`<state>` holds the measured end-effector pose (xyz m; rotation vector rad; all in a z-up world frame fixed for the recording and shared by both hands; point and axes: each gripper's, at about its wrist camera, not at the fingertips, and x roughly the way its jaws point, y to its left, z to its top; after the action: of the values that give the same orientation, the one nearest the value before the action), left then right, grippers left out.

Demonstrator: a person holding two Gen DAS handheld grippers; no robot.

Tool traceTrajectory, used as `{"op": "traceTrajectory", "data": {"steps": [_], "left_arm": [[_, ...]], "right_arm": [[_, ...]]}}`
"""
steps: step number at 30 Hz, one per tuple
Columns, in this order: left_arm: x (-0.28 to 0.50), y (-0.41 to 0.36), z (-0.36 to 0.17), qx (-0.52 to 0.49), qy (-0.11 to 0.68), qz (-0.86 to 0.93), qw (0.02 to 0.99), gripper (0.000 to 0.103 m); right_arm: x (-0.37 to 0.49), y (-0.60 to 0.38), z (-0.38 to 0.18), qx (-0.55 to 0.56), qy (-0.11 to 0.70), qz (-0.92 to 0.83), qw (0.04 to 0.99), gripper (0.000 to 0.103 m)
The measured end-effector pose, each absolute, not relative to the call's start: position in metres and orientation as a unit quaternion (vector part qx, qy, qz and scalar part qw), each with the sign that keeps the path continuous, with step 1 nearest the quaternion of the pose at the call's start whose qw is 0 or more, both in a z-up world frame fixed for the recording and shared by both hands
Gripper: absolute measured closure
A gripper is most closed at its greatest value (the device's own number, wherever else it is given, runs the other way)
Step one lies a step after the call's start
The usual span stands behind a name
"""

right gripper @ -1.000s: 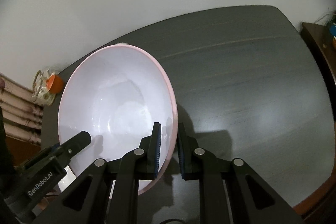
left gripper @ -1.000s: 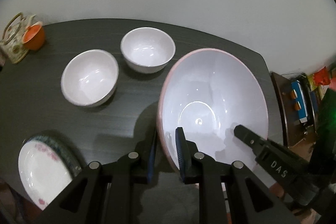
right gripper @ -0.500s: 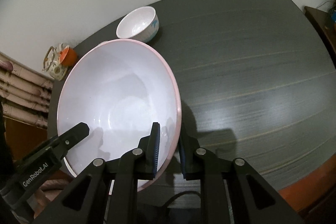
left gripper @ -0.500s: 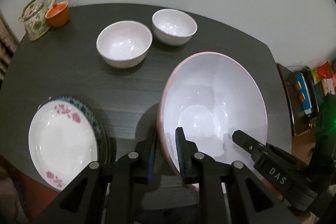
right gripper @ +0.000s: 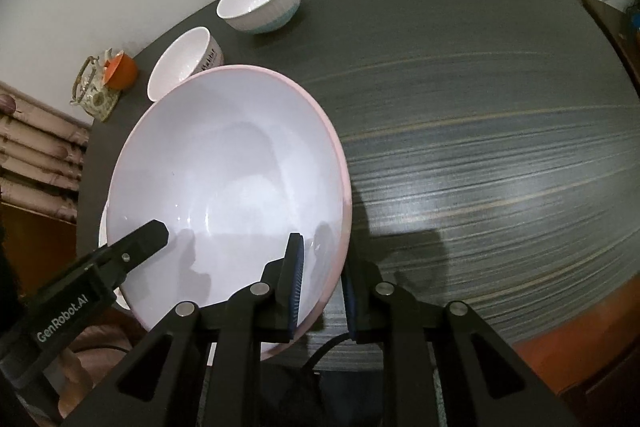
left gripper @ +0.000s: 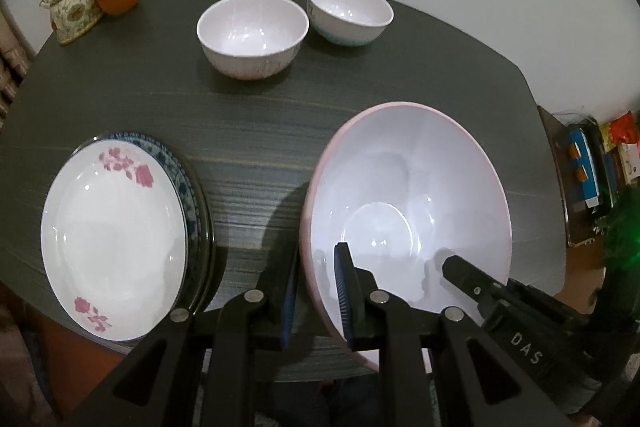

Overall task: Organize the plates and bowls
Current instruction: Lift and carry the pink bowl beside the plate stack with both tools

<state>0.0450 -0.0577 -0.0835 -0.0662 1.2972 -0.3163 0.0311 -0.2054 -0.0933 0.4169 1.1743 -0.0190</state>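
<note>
Above the dark tabletop (left gripper: pixel 260 115), both claws, left claw (left gripper: pixel 316 291) and right claw (right gripper: pixel 322 291), clamp the pink bowl's (left gripper: pixel 408 187) opposite rims; uneven lowering could let it slip.

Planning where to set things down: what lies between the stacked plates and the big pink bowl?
Only bare dark table separates the stacked plates from the big pink bowl, seen in the left wrist view.

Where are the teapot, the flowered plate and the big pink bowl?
teapot (left gripper: pixel 74 9), left wrist view, on its patterned body.
flowered plate (left gripper: pixel 114 251), left wrist view, on its white middle.
big pink bowl (right gripper: pixel 232 187), right wrist view, on its white inside wall.
</note>
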Motion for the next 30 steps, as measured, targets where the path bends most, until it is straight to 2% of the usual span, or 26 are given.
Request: {"op": "traceTrajectory", "data": {"steps": [30], "left_arm": [[0.040, -0.054, -0.120, -0.045, 0.626, -0.126, 0.768, 0.085]], "right_arm": [[0.034, -0.201, -0.114, 0.192, 0.559, -0.016, 0.806, 0.083]]}}
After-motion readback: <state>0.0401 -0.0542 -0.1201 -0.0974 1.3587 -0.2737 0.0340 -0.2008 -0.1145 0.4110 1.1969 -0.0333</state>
